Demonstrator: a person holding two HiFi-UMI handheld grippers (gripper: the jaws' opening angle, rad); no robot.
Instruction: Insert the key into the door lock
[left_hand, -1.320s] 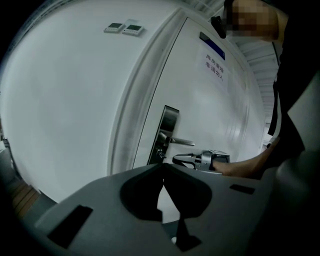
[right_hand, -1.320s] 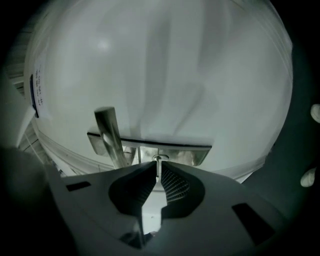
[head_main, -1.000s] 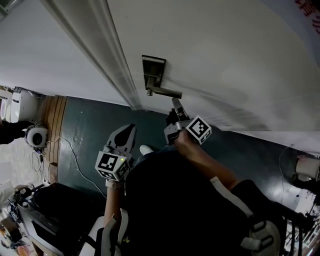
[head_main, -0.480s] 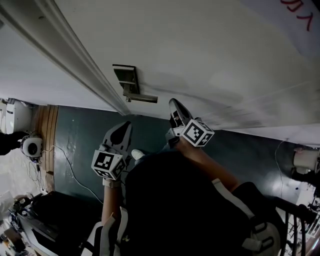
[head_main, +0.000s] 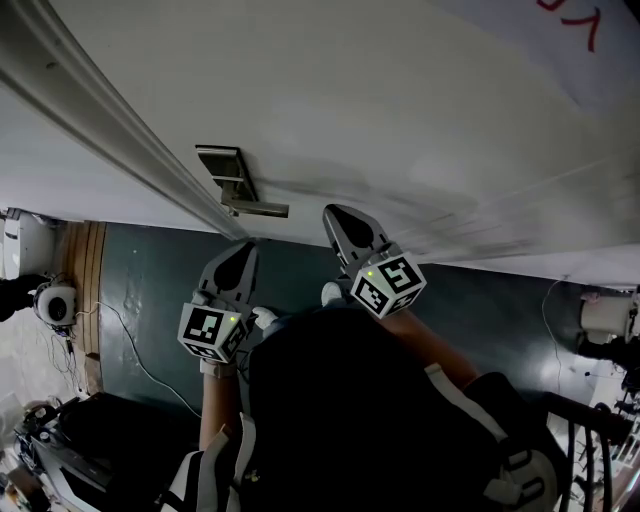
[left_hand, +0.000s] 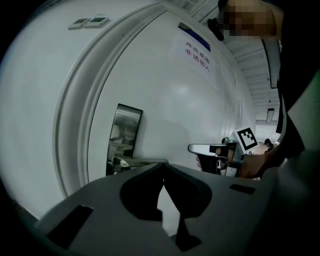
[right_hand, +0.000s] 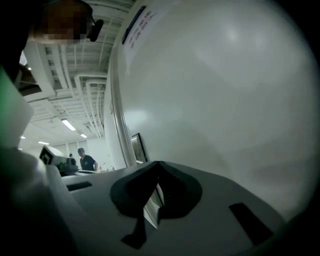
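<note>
Right claw (right_hand: 157, 167) pinched shut on thin silvery key (right_hand: 151, 206), hovering just right of lever handle (head_main: 258, 209), clear of door lock (head_main: 224, 165) (key not in). Left claw (left_hand: 163, 171) tips together, nothing held, near handle, off door (head_main: 420, 120)

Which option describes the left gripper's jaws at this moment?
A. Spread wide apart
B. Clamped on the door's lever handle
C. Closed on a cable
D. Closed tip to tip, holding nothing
D: in the left gripper view, the left gripper has its tips meeting. Only the white door shows through the gap below them, and the lever handle lies beyond the tips.
</note>
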